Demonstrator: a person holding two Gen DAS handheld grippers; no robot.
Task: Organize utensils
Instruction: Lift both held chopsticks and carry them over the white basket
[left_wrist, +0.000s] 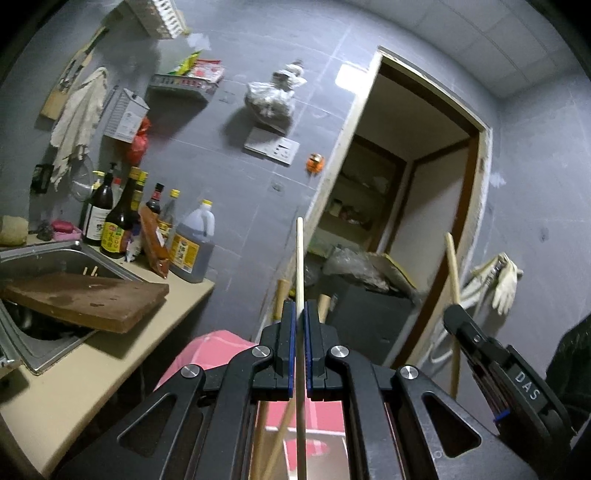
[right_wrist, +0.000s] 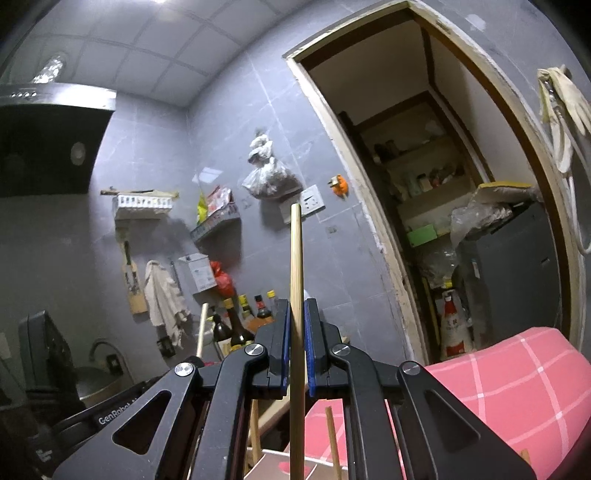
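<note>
My left gripper (left_wrist: 300, 308) is shut on a thin pale wooden chopstick (left_wrist: 300, 258) that stands upright between its blue pads, level with the doorway edge. My right gripper (right_wrist: 296, 306) is shut on a thicker tan chopstick (right_wrist: 296, 258), also upright. In the left wrist view the right gripper (left_wrist: 457, 314) appears at the right edge with its chopstick (left_wrist: 452, 266) poking up. Below both grippers lies a red and white box (left_wrist: 317, 446) with several more wooden sticks in it, mostly hidden by the gripper frames.
A steel sink (left_wrist: 55, 258) with a brown cutting board (left_wrist: 88, 299) across it sits in a beige counter (left_wrist: 74, 387) at left, with sauce bottles (left_wrist: 118, 221) behind. A doorway (left_wrist: 413, 206) opens ahead. A pink checked cloth (right_wrist: 509, 384) lies low on the right.
</note>
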